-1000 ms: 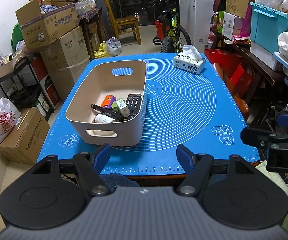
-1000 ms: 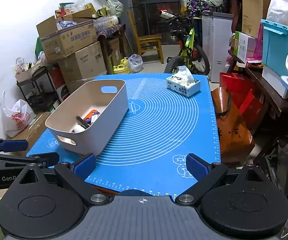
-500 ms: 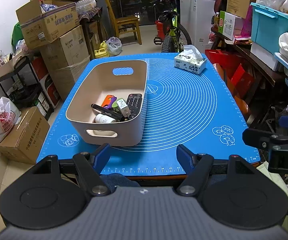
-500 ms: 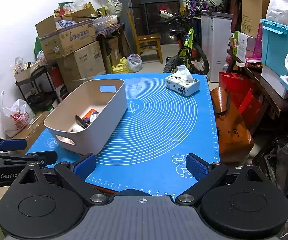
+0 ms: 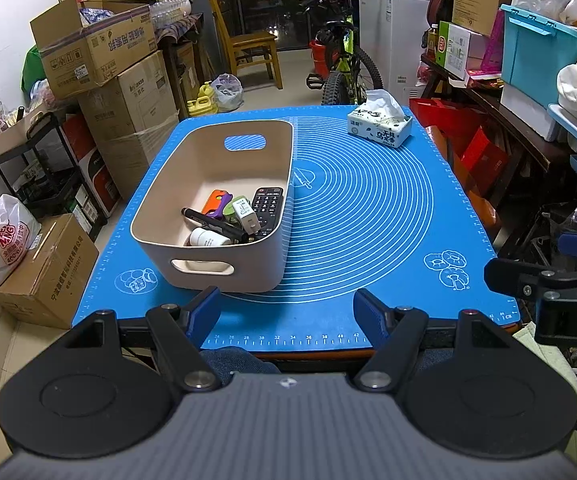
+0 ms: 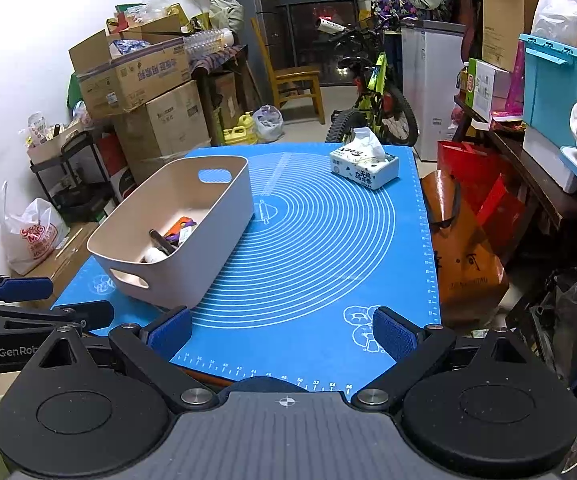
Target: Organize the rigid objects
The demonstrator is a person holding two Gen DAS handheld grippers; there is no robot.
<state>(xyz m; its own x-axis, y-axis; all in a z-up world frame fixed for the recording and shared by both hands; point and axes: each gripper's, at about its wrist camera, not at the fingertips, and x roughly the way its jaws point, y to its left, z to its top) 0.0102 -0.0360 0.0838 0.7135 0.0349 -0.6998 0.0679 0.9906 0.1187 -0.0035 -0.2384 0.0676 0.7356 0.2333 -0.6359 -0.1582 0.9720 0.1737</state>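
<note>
Left wrist: both grippers [image 5: 287, 312] [image 6: 282, 332] wide apart.

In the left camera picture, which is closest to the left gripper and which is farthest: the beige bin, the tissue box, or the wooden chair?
From the left gripper:
1. Beige bin, just ahead on the mat's left side.
2. Tissue box, at the mat's far right corner.
3. Wooden chair, on the floor beyond the table.

We see both wrist views from near table [image 5: 368, 332] edge, facing forward across it toward bike. Left view nearer bin [image 5: 216, 184]; right view further right. Shared: mat, bin, tissue box [image 6: 364, 168].
</note>
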